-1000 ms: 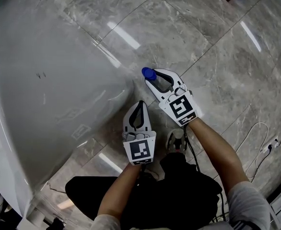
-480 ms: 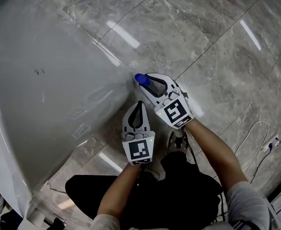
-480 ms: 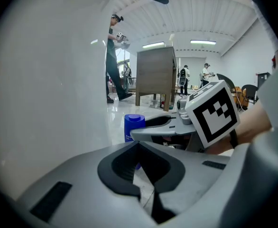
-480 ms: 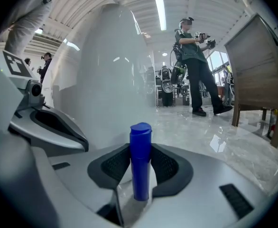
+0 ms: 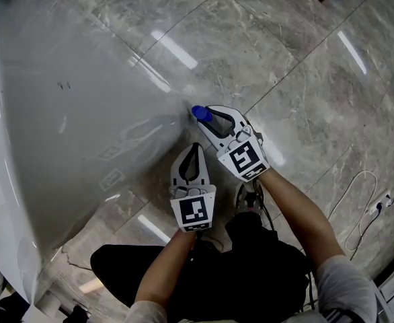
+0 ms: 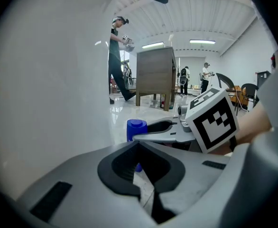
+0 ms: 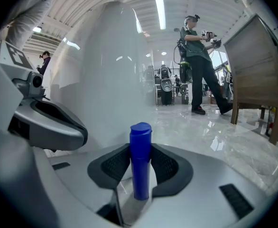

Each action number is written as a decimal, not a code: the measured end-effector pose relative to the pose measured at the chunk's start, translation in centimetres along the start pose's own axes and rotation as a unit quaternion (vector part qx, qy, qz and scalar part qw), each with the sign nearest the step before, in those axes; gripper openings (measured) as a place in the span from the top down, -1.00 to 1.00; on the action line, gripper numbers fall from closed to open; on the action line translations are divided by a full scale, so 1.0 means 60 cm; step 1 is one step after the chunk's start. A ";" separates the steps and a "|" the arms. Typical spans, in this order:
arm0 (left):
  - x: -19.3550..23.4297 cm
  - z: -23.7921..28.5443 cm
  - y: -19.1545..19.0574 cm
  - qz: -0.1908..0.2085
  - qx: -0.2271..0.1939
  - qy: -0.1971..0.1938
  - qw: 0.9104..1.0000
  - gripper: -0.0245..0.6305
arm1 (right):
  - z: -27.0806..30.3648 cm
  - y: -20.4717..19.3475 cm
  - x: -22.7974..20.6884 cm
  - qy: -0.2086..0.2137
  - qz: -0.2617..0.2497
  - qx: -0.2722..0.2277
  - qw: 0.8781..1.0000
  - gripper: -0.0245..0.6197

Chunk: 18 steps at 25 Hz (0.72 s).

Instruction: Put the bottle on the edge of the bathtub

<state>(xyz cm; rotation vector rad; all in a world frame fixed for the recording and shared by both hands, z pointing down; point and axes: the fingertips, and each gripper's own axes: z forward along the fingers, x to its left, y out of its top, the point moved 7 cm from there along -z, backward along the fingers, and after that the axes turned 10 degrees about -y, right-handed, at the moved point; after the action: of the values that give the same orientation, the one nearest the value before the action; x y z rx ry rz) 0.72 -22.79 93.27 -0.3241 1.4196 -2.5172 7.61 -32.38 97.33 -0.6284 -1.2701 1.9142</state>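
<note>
Head view: right claw pinching bottle just beside bathtub, left claw pressed together.

grey marble floor tiles shine with streaks of light; a thin white cable loops across them at the right. a wooden cabinet stands on legs (a person in dark clothes stands near it) under ceiling strip lights.
</note>
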 end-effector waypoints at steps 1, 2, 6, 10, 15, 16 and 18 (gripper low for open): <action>0.000 -0.001 -0.001 0.000 0.000 0.001 1.000 0.89 | -0.001 0.000 -0.001 0.000 0.000 -0.001 1.000 0.48; 0.001 -0.001 -0.003 -0.001 0.001 0.001 1.000 0.89 | -0.002 -0.001 -0.001 0.000 -0.001 -0.002 1.000 0.48; -0.002 0.001 -0.005 -0.003 0.003 0.001 1.000 0.89 | -0.005 -0.003 0.000 0.001 -0.006 -0.002 1.000 0.48; -0.006 0.003 -0.003 -0.002 0.001 -0.002 1.000 0.89 | -0.007 -0.003 0.002 0.002 -0.016 -0.001 1.000 0.48; -0.009 0.005 -0.004 -0.003 0.001 -0.004 1.000 0.89 | -0.010 -0.004 0.001 0.000 -0.014 -0.002 1.000 0.48; -0.010 0.005 -0.005 -0.003 0.002 -0.005 1.000 0.89 | -0.010 -0.002 0.000 0.000 -0.017 -0.003 1.000 0.48; -0.010 0.004 -0.007 -0.004 0.003 -0.006 1.000 0.89 | -0.010 0.000 0.000 -0.001 -0.020 -0.002 1.000 0.48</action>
<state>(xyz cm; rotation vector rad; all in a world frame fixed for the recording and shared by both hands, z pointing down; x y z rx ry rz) 1.33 -22.62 93.70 -0.3447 1.4078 -2.5208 8.04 -32.06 97.08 -0.5991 -1.2787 1.8810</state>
